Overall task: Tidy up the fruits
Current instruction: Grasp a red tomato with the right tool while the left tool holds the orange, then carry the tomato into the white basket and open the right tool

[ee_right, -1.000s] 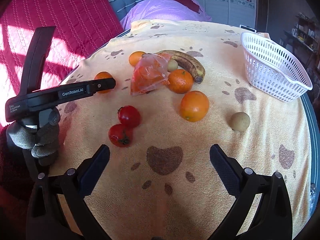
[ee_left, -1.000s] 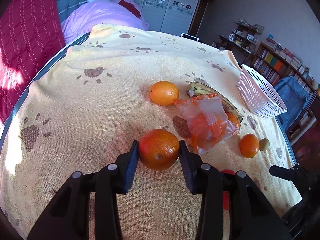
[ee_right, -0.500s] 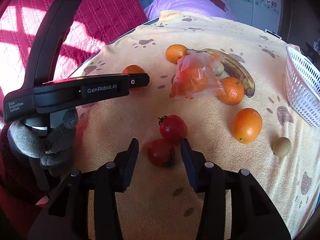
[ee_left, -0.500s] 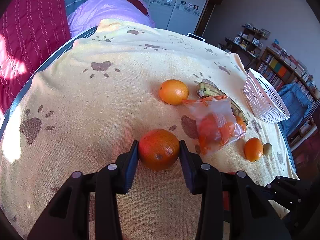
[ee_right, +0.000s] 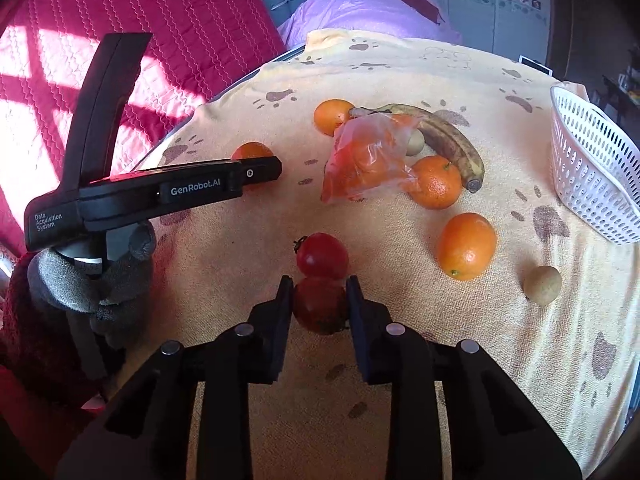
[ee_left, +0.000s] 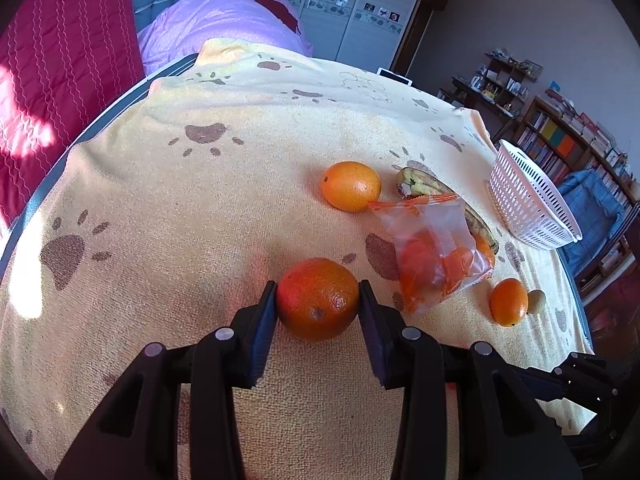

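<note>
The plastic bag (ee_left: pixel 436 248) hides most of the banana (ee_left: pixel 420 182).

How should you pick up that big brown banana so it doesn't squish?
Grip the banana across its thick middle, coming from above with a finger on each long side. It lies flat and curved, and the plastic bag and an orange crowd its near side.

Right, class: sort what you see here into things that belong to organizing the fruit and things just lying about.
Job:
- dark orange, in left tool
- tomato, in right tool
- second tomato
- banana
- white basket

Lying about:
- plastic bag
- purple bedding
</note>
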